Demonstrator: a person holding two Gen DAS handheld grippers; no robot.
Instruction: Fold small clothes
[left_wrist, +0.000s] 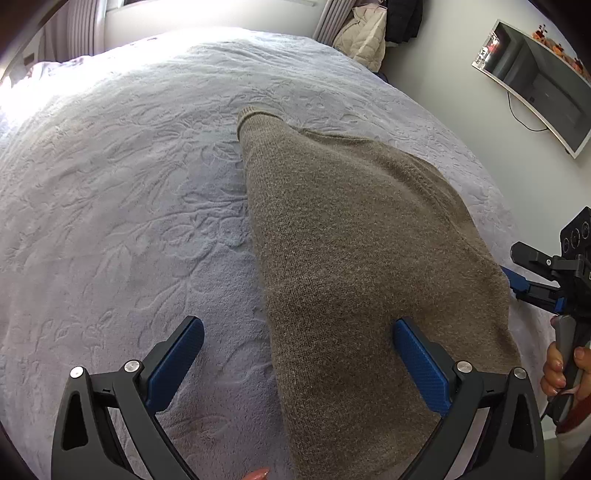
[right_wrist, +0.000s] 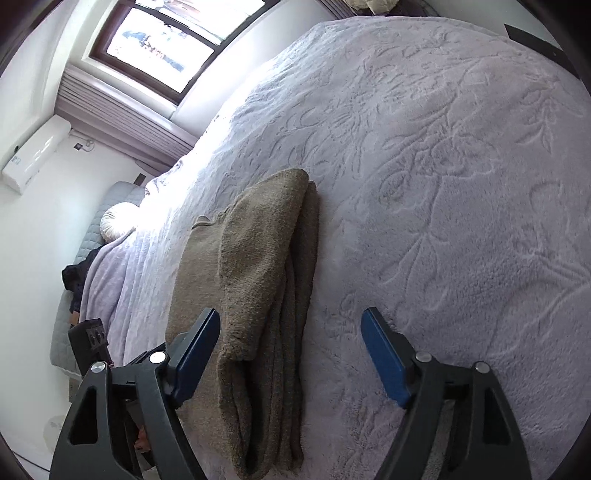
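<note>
A brown knitted sweater lies folded on the pale embossed bedspread. My left gripper is open just above its near end. The sweater's left edge runs between the jaws, and the right finger is over the knit without pressing it. In the right wrist view the sweater shows as a stack of layers with a folded edge on the right. My right gripper is open around the near end, with both pads clear of the fabric. It also shows at the sweater's right edge in the left wrist view, held by a hand.
The bedspread stretches wide to the right of the sweater and to its left in the left wrist view. A window, an air conditioner and pillows are at the head end. A wall television and hanging jackets are on the far side.
</note>
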